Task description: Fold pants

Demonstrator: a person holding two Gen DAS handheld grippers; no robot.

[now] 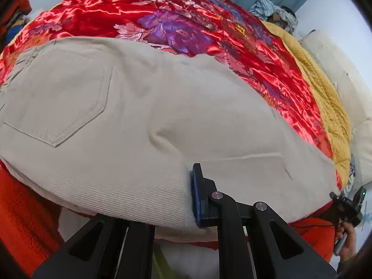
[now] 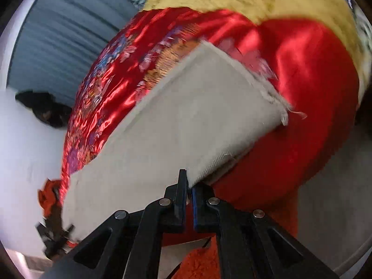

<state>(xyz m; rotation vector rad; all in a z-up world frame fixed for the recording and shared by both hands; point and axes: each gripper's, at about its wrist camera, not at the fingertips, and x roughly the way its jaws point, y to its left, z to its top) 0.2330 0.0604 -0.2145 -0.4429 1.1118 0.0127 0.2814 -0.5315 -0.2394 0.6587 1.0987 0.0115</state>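
Both grippers clamp the beige twill cotton pants [image 1: 144,116], which lie flat on the red floral satin bedspread [image 1: 186,23]. The left gripper [image 1: 193,195] pinches the seat-side edge; the right gripper [image 2: 188,191] pinches the leg edge near the frayed hem [image 2: 267,88], probably to carry that side over as one fold.

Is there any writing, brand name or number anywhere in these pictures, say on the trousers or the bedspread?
None can be read.
The beige pants show only plain cloth and a back pocket, no tag.
The red satin bedspread bears woven flowers, no letters.
The right wrist view is too blurred for fine print.
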